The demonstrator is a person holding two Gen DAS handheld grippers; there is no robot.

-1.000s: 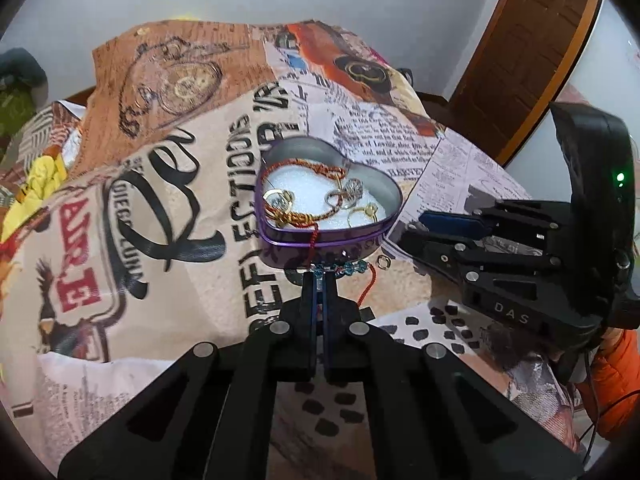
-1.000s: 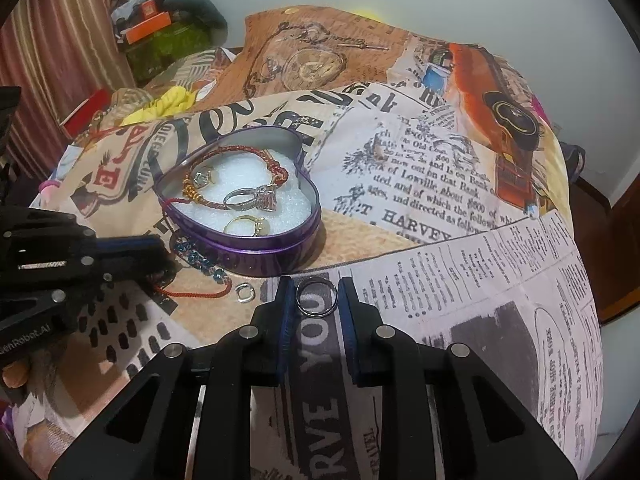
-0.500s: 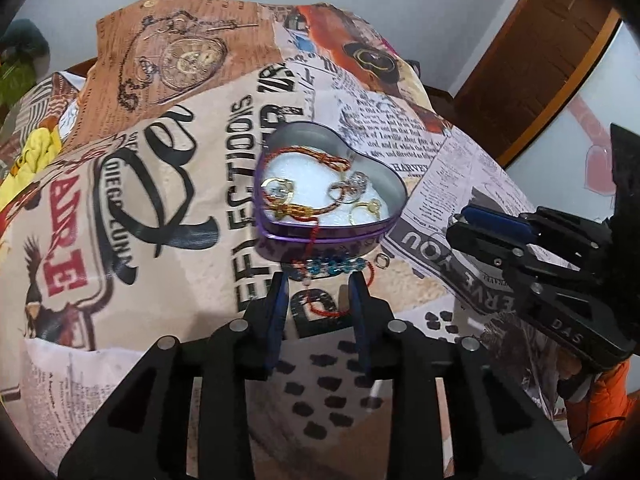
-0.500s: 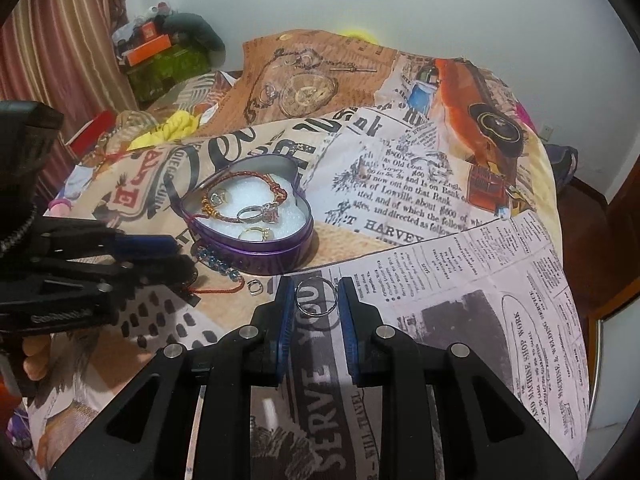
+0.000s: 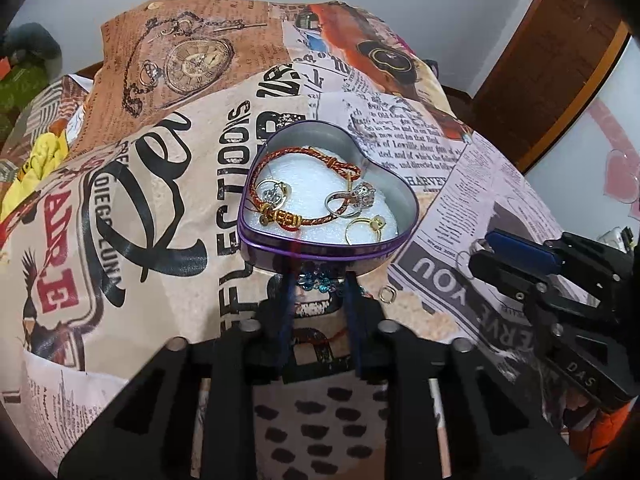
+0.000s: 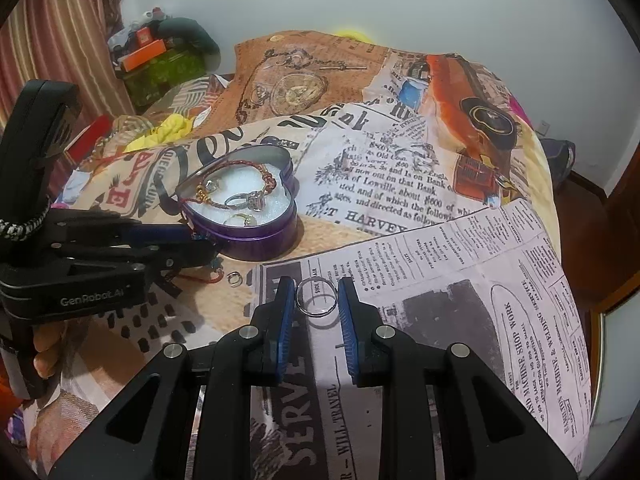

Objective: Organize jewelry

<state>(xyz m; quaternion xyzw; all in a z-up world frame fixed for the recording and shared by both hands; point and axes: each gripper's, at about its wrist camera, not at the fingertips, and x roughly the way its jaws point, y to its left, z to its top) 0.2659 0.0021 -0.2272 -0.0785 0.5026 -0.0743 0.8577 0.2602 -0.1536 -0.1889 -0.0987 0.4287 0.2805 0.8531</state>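
Observation:
A purple heart-shaped tin [image 5: 320, 246] sits on the printed cloth and holds a red braided bracelet [image 5: 316, 156] and three rings on white foam. In front of the tin lies a blue-bead bracelet [image 5: 316, 280] on a red cord. My left gripper [image 5: 319, 294] straddles those beads, pointing steeply down. Its jaws are closing, with the pads still apart from the beads. My right gripper [image 6: 316, 286] is shut on a plain silver ring [image 6: 318, 314], held above the newspaper print to the right of the tin [image 6: 256, 240]. A small loose ring [image 6: 234, 279] lies between the two grippers.
The cloth [image 5: 120, 200] drapes over a mound and slopes off at the sides. Clothes and boxes [image 6: 160, 60] are piled at the far left by a curtain. A wooden door [image 5: 560, 60] stands at the right. A person's fingers [image 6: 42, 356] hold the left gripper's handle.
The left gripper's jaws went from shut to apart, and it moved forward and down to straddle the blue beads. The right gripper, still holding the silver ring, drew back a little from the tin.

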